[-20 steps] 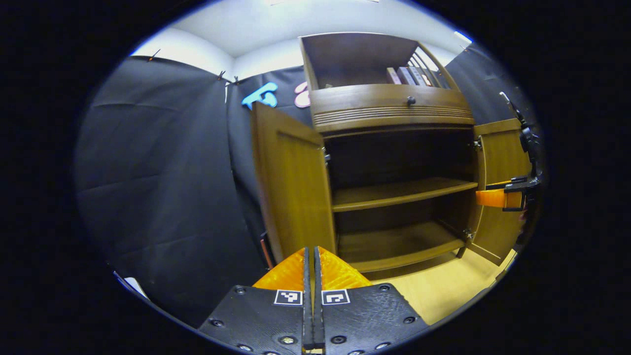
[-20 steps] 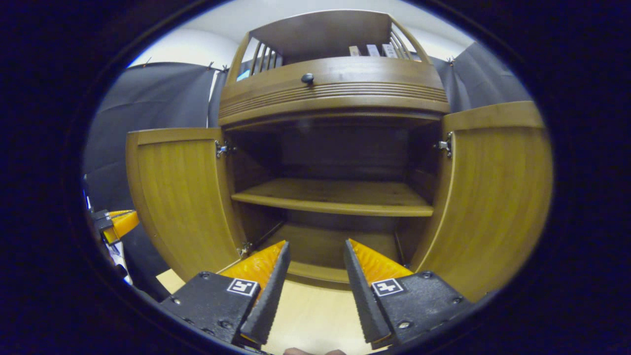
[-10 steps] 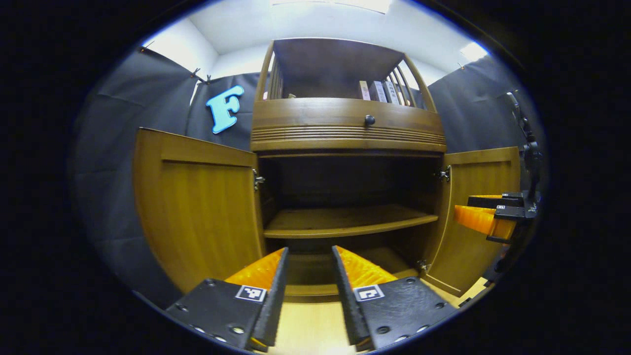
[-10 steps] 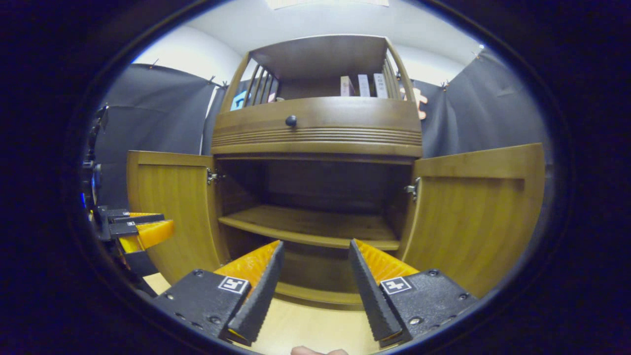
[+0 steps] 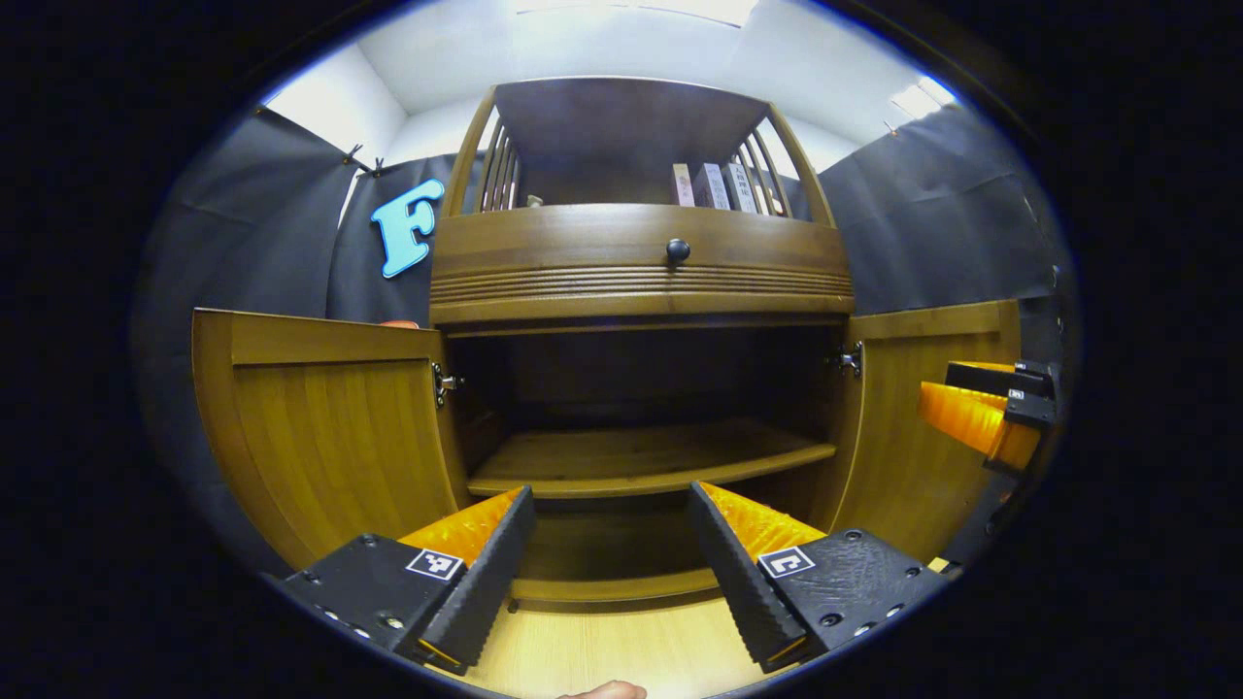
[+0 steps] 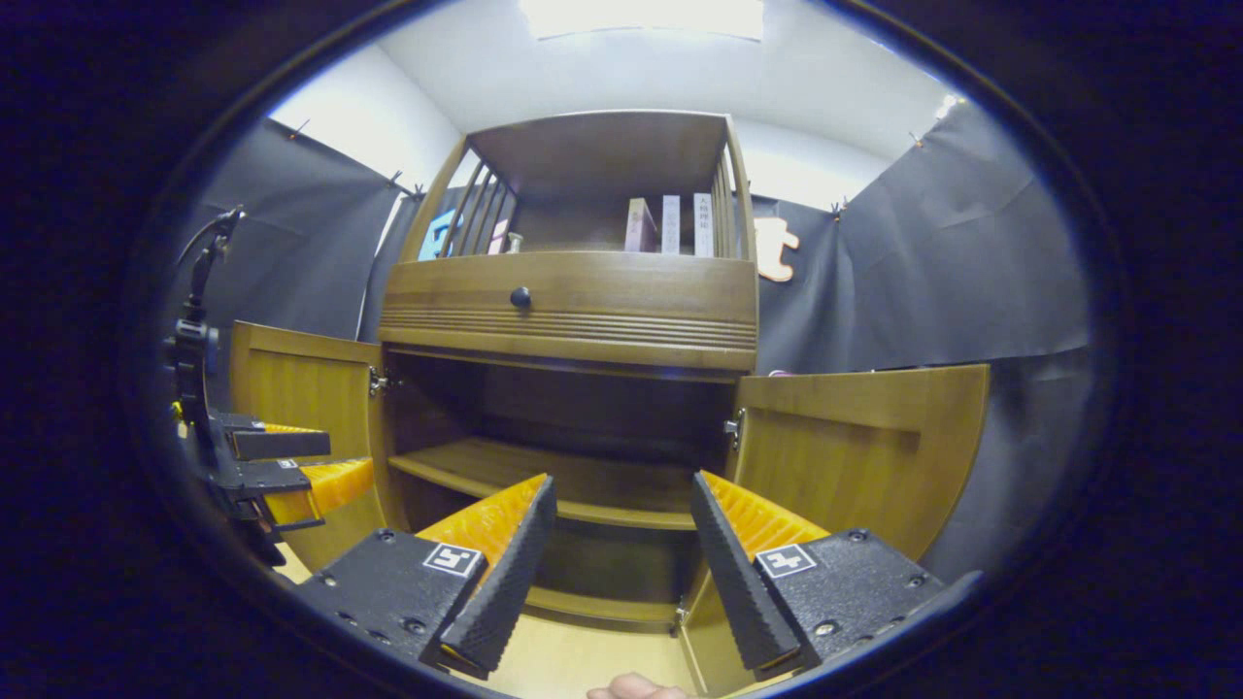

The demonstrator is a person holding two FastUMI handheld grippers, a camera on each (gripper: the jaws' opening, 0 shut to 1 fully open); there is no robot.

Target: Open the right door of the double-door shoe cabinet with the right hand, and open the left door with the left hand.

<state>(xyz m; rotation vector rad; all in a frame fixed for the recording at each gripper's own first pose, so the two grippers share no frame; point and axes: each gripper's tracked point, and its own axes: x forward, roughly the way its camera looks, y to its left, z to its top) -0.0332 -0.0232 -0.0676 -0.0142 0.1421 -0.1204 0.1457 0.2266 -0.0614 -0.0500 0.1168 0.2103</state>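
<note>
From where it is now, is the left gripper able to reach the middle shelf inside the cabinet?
Probably yes. Both doors, the left door and the right door, stand swung wide, and the left gripper is open and points straight at the shelf, with nothing between them. The shelf itself looks bare.

- I count one shoe cabinet (image 5: 641, 282), with two doors, both swung open: the left door (image 5: 330, 427) and the right door (image 5: 923, 456).
- One drawer (image 5: 641, 257) sits above them, with one round knob (image 5: 678, 249).
- Inside I see one middle shelf (image 5: 651, 456).
- Up top I make out about four books (image 5: 714, 184); the exact count is hard to tell.
- Two claws: my left claw (image 5: 610, 553) and right claw (image 6: 621, 558), each with its two fingers spread apart.
</note>
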